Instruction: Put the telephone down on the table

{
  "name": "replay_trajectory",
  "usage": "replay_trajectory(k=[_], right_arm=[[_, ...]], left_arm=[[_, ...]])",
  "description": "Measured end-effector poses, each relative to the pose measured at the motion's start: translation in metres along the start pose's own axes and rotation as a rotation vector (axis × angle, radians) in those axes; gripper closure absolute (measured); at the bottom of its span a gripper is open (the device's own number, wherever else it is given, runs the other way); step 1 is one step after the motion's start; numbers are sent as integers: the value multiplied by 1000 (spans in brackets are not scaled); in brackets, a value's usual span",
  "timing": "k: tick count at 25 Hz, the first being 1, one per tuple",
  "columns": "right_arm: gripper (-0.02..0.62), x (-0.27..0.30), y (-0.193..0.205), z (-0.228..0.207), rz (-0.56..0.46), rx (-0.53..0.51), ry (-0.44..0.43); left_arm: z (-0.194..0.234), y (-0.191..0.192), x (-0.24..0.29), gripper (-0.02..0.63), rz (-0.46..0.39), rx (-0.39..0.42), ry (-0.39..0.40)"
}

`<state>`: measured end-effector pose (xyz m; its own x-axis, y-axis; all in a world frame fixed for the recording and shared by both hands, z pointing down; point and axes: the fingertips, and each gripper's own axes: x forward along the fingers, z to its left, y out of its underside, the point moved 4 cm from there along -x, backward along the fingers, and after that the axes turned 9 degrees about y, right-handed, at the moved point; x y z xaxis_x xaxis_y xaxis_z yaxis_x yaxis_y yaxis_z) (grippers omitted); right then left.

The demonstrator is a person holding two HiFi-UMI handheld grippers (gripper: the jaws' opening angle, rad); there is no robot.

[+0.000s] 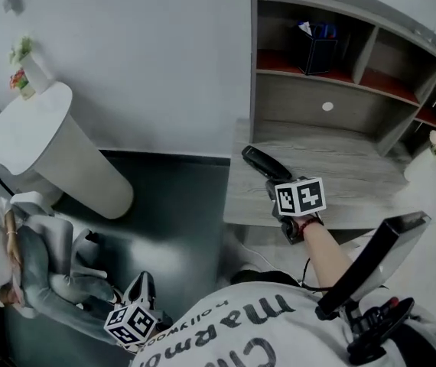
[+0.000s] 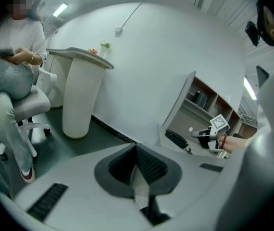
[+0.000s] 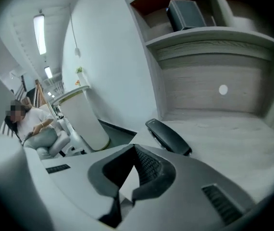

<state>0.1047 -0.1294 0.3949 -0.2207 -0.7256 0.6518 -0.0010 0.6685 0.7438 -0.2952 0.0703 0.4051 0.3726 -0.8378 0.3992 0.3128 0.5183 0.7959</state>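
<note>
Dark flooring (image 1: 172, 205) fills the left of the head view, with a white pedestal stand (image 1: 50, 151) at the upper left and a seated person (image 1: 27, 266) below it. Our left hand-held gripper (image 2: 137, 148) hangs at the lower left, its jaws pressed together on nothing. Toward the centre, the black telephone handset (image 1: 264, 163) lies flat on the grey wooden bench (image 1: 356, 182), near its left edge. Just right of it, our right hand-held gripper (image 3: 135, 148) has its jaws closed tight and empty. The handset sits just ahead of them, not between them. We judge the putting-down done; only drawing the right hand-held gripper away seems left. Wooden shelves (image 1: 333, 90) rise at the upper right.
</note>
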Motion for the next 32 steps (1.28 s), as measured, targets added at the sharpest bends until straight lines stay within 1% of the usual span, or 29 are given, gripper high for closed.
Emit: replay_trajectory(k=[2, 4, 7, 10, 12, 16, 19, 23, 28, 32], right_arm=[[584, -22, 22, 0, -11, 41, 18], [584, -45, 44, 0, -22, 61, 62], [584, -85, 79, 5, -32, 82, 112], [584, -125, 111, 11, -54, 66, 147], [584, -147, 127, 14, -65, 59, 179], [584, -187, 155, 22, -45, 44, 213], [584, -210, 169, 19, -35, 32, 241], [584, -230, 181, 16, -49, 64, 257], [584, -242, 187, 15, -46, 66, 264], [584, -244, 189, 14, -48, 61, 268]], left_arm=[[-3, 7, -14, 597, 11, 13, 33], [-6, 16, -30, 597, 21, 18, 69], [-6, 39, -53, 597, 56, 27, 108], [1, 63, -73, 597, 98, 40, 128], [5, 73, -83, 597, 115, 31, 144], [0, 84, -96, 597, 155, 31, 186], [-13, 80, -94, 597, 147, 47, 233], [-27, 75, -94, 597, 128, 66, 278], [-39, 75, -94, 597, 130, 71, 310], [-42, 77, -96, 597, 132, 70, 315]])
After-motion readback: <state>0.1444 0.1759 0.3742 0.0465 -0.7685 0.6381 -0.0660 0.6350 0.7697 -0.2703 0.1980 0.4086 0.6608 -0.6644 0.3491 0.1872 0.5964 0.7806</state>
